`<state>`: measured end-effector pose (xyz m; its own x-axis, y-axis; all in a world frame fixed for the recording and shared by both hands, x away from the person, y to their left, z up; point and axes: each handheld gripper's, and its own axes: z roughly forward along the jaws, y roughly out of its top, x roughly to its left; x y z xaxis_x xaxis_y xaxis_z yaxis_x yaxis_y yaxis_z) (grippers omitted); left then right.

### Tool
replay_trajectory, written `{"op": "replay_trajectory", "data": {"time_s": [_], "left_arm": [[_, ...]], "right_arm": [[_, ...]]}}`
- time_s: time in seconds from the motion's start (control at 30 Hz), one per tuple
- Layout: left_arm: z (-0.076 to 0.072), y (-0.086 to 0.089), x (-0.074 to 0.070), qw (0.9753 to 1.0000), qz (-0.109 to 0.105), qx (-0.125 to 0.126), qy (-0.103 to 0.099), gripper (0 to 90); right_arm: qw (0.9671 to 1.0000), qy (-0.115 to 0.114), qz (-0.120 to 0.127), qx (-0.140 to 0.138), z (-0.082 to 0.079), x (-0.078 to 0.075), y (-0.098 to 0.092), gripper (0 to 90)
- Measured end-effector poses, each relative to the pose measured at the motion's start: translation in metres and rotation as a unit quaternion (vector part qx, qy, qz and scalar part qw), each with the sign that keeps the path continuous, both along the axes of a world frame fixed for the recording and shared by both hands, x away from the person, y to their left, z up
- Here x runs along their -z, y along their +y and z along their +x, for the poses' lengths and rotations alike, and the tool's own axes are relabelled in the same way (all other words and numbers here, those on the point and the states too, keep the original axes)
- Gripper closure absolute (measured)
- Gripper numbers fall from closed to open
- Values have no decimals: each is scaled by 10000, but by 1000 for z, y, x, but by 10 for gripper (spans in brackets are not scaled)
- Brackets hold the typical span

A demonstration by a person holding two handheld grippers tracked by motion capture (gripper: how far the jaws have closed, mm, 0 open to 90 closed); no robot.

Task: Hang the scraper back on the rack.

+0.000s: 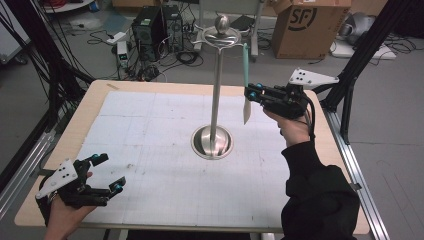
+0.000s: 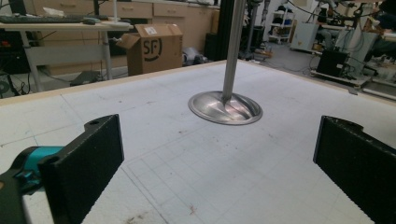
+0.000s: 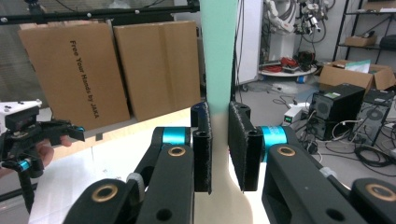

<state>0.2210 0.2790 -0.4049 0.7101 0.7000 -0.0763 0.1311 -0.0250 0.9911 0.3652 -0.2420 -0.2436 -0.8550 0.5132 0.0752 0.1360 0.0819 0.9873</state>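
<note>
1. While the left hand-held gripper (image 1: 109,172) rests low at the near left corner of the table (image 1: 150,125), its jaws stand wide apart and hold nothing.
2. The right hand-held gripper (image 1: 248,93) is raised at the far right, its jaws clamped on a flat utensil (image 1: 246,85) with a mint-green handle and a cream blade.
3. The utensil hangs upright from the top ring of the metal stand (image 1: 216,95), whose round base sits at the table's middle.
</note>
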Motion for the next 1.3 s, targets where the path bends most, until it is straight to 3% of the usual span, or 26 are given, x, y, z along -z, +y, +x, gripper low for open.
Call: {"op": "replay_trajectory", "data": {"time_s": [0.5, 0.7, 0.97, 1.0, 1.03, 1.07, 1.3], "left_arm": [[-2, -5, -6, 9999, -79, 86, -25, 22], [-3, -4, -6, 10000, -61, 51, -39, 23], [-1, -2, -4, 10000, -58, 23, -15, 22], [-1, -2, -4, 10000, -40, 11, -8, 22], [-1, -2, -4, 10000, -18, 15, 4, 22], [0, -2, -4, 10000, -32, 14, 16, 22], [1, -3, -3, 10000, -68, 26, 6, 22]], "right_arm": [[9998, 124, 121, 16, 4, 6, 15, 802], [9998, -12, 114, 175, 3, 8, 20, 774], [9992, -82, 63, 384, -5, 13, 15, 573], [9991, -80, 90, 400, -6, 14, 14, 538], [9989, -78, 76, 455, -10, 15, 14, 450], [9989, -78, 76, 455, -10, 15, 14, 450], [9983, -308, 52, 499, -26, 22, 6, 251]]}}
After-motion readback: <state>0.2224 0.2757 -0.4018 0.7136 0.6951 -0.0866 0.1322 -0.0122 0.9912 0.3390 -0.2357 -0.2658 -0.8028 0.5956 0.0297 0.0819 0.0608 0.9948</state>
